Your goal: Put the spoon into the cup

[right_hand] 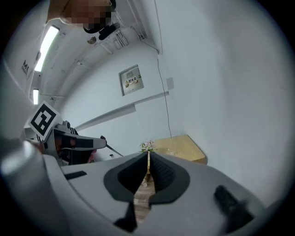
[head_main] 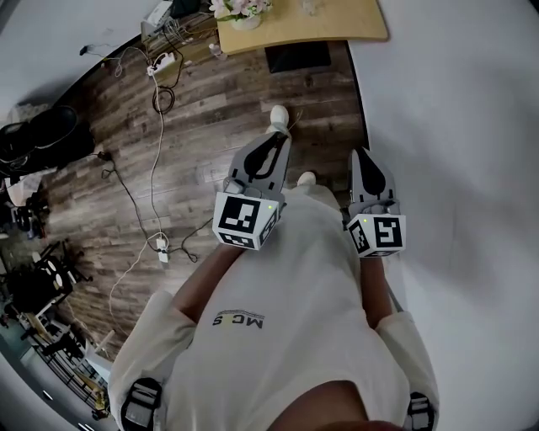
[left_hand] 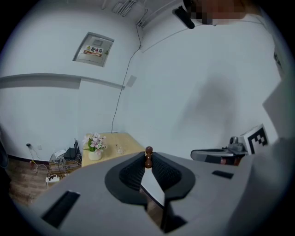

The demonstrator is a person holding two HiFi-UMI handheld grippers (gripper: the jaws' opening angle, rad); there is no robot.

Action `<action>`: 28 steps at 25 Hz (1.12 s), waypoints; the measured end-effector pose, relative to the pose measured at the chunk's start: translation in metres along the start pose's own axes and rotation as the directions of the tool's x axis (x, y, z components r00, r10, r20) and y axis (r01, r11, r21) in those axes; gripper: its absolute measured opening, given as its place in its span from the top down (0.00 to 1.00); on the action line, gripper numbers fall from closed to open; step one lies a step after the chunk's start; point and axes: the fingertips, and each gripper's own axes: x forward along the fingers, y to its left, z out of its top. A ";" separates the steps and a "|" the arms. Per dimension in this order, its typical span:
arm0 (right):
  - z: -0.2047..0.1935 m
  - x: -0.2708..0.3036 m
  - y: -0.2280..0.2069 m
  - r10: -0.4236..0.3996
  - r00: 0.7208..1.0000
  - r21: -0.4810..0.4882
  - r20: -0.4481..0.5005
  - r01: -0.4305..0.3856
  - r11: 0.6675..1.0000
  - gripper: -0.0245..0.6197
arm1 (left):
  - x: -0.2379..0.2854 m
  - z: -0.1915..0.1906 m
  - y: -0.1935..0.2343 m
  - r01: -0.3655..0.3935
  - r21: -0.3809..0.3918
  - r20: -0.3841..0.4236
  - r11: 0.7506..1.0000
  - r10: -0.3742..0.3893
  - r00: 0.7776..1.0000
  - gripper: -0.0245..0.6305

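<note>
My left gripper [left_hand: 148, 162] is shut on a dark brown wooden spoon; its knobbed handle end [left_hand: 148, 156] pokes up between the pads. From the right gripper view the spoon [right_hand: 112, 149] shows as a thin dark rod sticking out of the left gripper [right_hand: 76, 143]. My right gripper [right_hand: 148, 159] is shut with nothing in it. In the head view both grippers [head_main: 271, 139] [head_main: 364, 156] are held in front of the person's body, above the floor. A small clear glass cup [left_hand: 120, 148] stands on the wooden table [left_hand: 129, 140] ahead, still far off.
A pot of pink flowers [left_hand: 94, 147] stands on the table [head_main: 337, 25] near the cup. Cables and a power strip [head_main: 162, 61] lie on the wood floor to the left, with dark clutter [head_main: 38, 139] beyond. A white wall [head_main: 455, 126] runs along the right.
</note>
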 end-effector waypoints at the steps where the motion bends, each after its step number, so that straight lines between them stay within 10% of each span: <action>1: 0.001 0.008 -0.002 0.001 1.000 0.000 0.001 -0.001 1.000 0.91 | 0.006 0.003 0.006 -0.007 0.006 0.005 1.000 0.007 1.000 0.88; 28: 0.128 0.336 -0.051 -0.095 0.995 -0.065 0.009 0.095 0.993 0.91 | 0.237 0.144 0.229 0.152 -0.016 0.070 0.988 -0.151 0.986 0.88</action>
